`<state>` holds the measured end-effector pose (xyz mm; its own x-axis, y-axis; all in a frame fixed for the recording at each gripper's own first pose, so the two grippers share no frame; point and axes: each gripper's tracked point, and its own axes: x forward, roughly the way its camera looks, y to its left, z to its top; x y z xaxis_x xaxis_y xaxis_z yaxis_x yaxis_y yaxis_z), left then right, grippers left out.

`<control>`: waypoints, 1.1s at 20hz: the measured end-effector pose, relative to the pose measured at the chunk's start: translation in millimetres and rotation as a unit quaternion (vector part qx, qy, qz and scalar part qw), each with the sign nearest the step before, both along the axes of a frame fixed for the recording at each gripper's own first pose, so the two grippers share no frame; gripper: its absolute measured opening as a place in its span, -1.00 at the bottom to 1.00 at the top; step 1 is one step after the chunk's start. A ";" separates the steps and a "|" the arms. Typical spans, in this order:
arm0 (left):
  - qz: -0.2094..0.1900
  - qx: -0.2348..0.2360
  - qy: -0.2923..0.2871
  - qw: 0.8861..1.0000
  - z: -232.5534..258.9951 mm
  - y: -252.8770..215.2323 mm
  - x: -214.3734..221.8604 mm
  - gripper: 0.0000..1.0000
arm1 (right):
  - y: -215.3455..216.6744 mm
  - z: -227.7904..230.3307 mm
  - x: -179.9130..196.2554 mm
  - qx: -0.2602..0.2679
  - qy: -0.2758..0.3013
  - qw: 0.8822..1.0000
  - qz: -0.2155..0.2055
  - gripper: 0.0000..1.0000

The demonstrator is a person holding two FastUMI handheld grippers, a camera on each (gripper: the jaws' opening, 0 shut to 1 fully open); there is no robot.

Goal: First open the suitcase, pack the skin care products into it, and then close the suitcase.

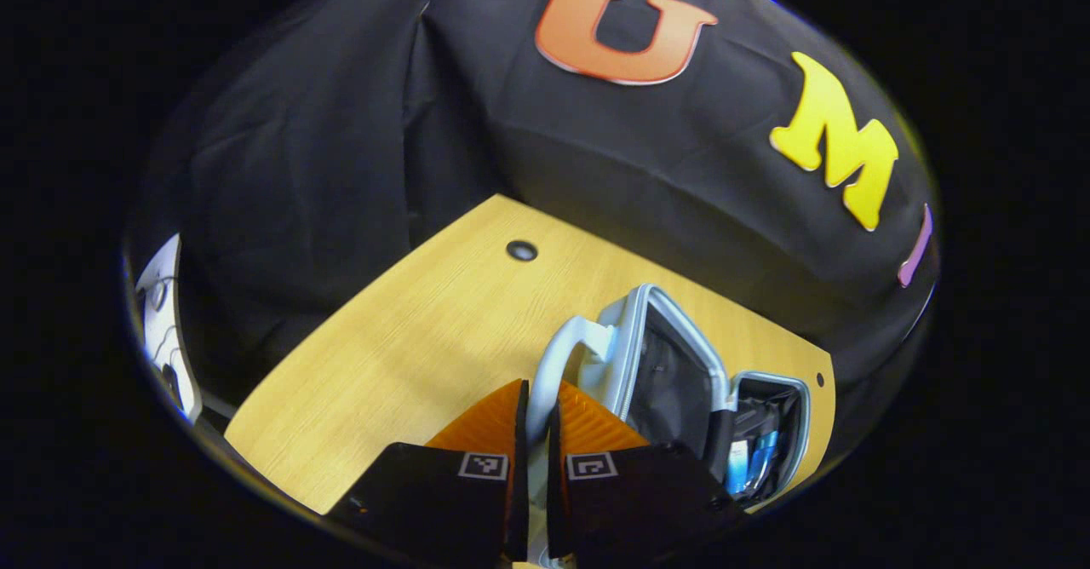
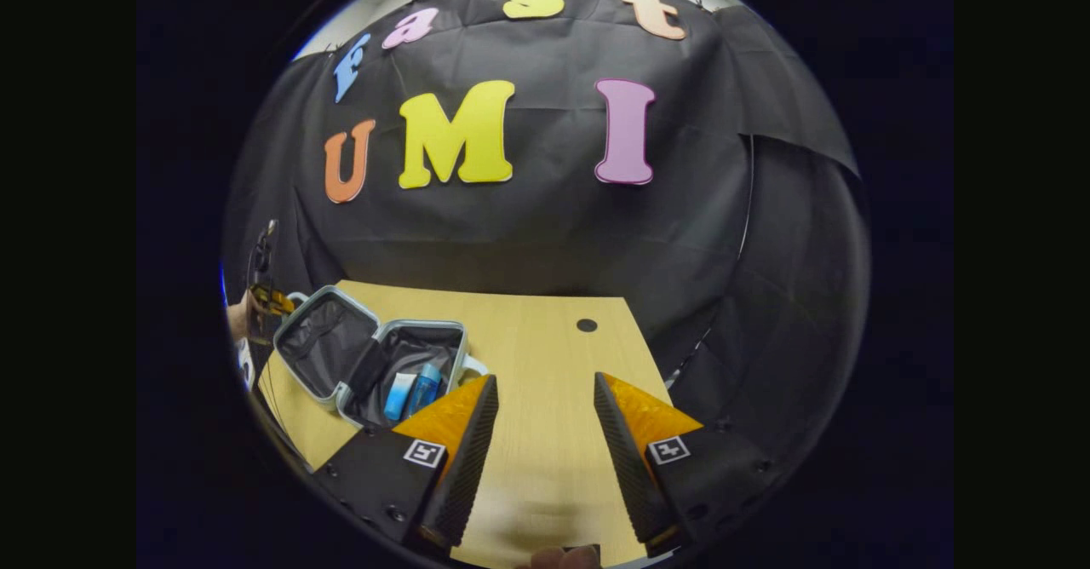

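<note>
The left gripper [image 1: 536, 433] clamps the white plastic handle [image 1: 558, 360] of the open grey hard-shell suitcase [image 2: 358, 356], its lower edge cut off; blue skincare tubes [image 2: 413, 392] lie inside; the right gripper [image 2: 538, 407] gapes over the wooden table [image 2: 545, 356].

Ribbed wedge fingers [image 2: 464, 433] with square black-and-white tags [image 2: 424, 452]

A recording booth, not a home. Black cloth [image 2: 545, 237] walls hang behind a bare wooden worktop [image 2: 545, 364]. The worktop has a cable hole [image 2: 587, 325].
</note>
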<state>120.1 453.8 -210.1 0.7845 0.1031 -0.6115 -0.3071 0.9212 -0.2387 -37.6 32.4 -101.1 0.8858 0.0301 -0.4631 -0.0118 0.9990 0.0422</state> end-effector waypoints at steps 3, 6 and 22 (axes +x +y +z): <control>-0.025 0.017 -0.054 0.998 59.8 -52.8 0.4 -0.80 | -20.6 9.4 0.1 0.006 -0.022 1.000 0.000 0.38; -0.038 0.041 -0.106 0.993 103.3 -116.6 -5.1 -0.82 | -45.4 13.2 -4.7 0.001 -0.032 0.999 -0.004 0.39; -0.217 0.031 -0.130 0.967 36.2 -466.8 -15.0 -0.82 | -168.2 19.2 -56.1 0.000 -0.029 0.997 -0.072 0.46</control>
<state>105.0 -13.1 -173.9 0.8888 -0.2399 -0.3904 0.1743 0.9650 -0.1961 -93.7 -135.8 -82.0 0.9059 -0.1000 -0.4116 0.1300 0.9905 0.0456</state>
